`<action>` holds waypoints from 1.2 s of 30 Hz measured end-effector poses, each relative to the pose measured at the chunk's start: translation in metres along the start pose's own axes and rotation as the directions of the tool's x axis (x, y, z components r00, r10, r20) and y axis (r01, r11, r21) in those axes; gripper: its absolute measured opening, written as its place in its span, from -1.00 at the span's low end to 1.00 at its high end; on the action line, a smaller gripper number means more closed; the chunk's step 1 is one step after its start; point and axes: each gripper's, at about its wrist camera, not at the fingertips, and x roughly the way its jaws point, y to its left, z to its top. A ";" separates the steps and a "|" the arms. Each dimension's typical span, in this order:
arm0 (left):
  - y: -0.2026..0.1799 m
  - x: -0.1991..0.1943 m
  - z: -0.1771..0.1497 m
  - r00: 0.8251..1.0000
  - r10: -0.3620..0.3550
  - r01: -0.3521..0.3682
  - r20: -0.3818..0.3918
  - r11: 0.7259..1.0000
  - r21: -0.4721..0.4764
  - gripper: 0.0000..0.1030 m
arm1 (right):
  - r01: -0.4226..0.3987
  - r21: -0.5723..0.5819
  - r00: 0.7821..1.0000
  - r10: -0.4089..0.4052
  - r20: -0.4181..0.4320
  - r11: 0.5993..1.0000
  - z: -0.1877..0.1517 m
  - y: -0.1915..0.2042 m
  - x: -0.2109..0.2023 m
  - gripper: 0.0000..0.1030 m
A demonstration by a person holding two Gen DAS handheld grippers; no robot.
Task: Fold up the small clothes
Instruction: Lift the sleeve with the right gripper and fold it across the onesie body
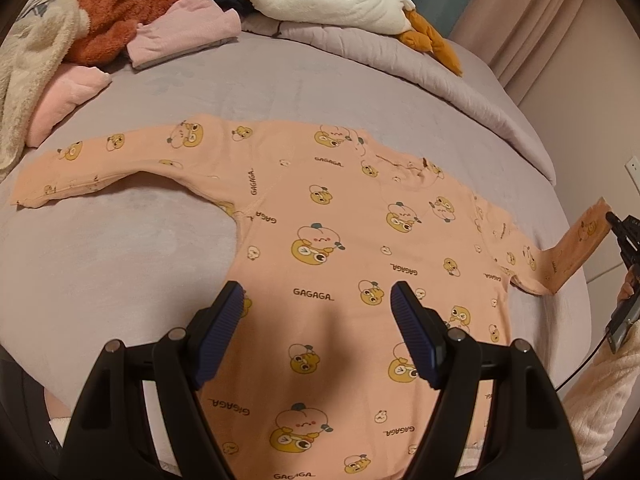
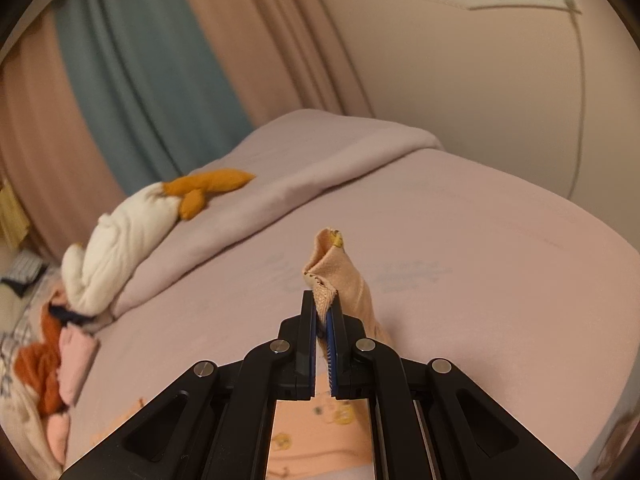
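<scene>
The peach shirt [image 1: 340, 240] is lying flat across mid-frame on the bed [image 1: 120, 260]; the right gripper [image 2: 325, 316] is pinching its cuff [image 2: 326, 264], lifting for the fold, while the left gripper [image 1: 316, 304] is hovering wide open over the hem, probably to steady it.

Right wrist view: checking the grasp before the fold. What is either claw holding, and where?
The right claw pinches the shirt by a sleeve cuff. The left claw holds nothing.
</scene>
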 end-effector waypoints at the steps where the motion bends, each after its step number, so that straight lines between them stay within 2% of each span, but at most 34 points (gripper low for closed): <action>1: 0.001 -0.001 -0.001 1.000 0.004 -0.004 0.004 1.000 -0.002 0.46 | -0.006 -0.010 1.000 0.006 -0.002 1.000 -0.001 0.005 0.000 -0.89; 19: 0.021 -0.023 -0.005 0.999 0.020 -0.017 0.050 0.998 -0.068 0.46 | -0.158 -0.183 0.985 0.142 -0.097 0.970 -0.026 0.092 0.014 -0.89; 26: 0.025 -0.026 -0.004 0.998 0.021 -0.017 0.059 0.997 -0.076 0.46 | -0.221 -0.222 0.971 0.192 -0.145 0.950 -0.040 0.117 0.015 -0.89; 36: 0.030 -0.029 -0.004 0.998 0.018 -0.013 0.062 0.996 -0.086 0.46 | -0.319 -0.282 0.936 0.253 -0.245 0.905 -0.071 0.159 0.023 -0.89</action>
